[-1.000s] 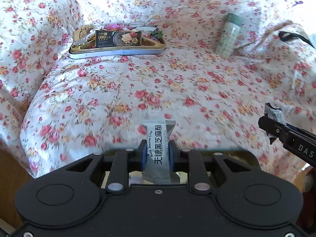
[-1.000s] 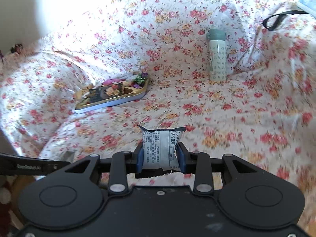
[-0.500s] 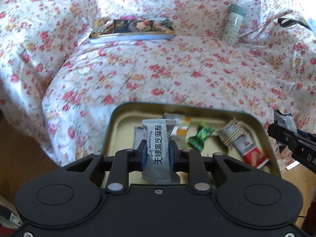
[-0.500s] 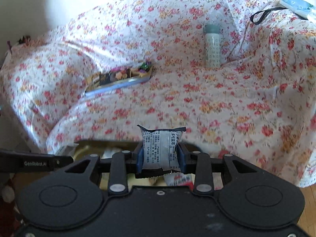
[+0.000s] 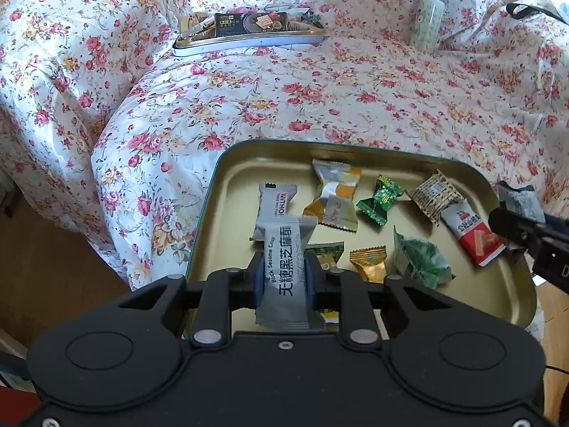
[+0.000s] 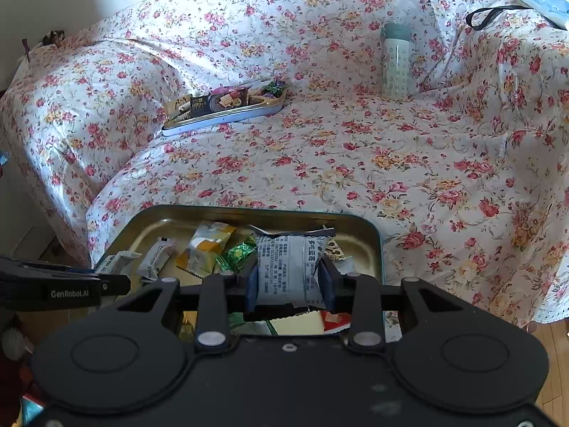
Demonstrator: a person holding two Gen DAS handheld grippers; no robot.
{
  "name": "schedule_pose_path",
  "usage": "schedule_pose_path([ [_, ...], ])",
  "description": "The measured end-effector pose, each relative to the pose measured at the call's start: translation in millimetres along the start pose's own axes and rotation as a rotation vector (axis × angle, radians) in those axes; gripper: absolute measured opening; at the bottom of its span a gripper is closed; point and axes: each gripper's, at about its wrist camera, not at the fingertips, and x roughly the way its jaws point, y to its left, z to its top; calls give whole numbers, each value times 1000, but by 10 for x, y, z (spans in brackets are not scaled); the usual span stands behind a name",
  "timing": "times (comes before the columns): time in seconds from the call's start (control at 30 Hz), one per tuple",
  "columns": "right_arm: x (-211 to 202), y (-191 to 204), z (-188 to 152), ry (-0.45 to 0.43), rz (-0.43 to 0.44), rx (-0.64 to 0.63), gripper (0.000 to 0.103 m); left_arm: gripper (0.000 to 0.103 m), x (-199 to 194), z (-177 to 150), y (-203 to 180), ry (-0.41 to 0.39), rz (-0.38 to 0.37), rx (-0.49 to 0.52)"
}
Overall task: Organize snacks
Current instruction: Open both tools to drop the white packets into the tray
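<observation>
Left gripper (image 5: 284,277) clamps grey sesame-crisp packet (image 5: 284,267), lower centre, above gold tin (image 5: 213,192) of wrapped sweets. Right gripper (image 6: 288,286) clamps crumpled grey printed packet (image 6: 288,263), torn top edge, lower centre.

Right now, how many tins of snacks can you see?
2. One gold tin is nearest the camera, just in front of the flowery cover. The other tin lies far back on the cover, left of the pale green bottle. None seems hidden.

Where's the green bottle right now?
The bottle stands upright at the back of the floral cover, right of the far tin.
</observation>
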Motion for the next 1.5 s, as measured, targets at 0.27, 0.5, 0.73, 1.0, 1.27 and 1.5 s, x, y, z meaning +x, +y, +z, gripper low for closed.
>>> schedule_pose_path([
  [0.27, 7, 16, -7, 17, -2, -14, 37, 33, 0, -32, 38, 9, 15, -12],
  [0.5, 21, 60, -24, 47, 7, -38, 37, 54, -50, -29, 38, -12, 22, -30],
  [0.73, 30, 95, -34, 88, 17, -56, 37, 61, -117, -23, 7, -44, 42, -23],
  [1.0, 13, 94, -56, 121, 33, -38, 38, 68, -191, -3, -16, -77, 62, -26],
  [1.27, -91, 92, 22, 89, 27, -9, 62, 75, -267, 62, -81, -131, 92, -31],
  [1.5, -167, 87, 85, 41, -36, 8, 83, 78, -343, 178, -175, -165, 87, -15],
])
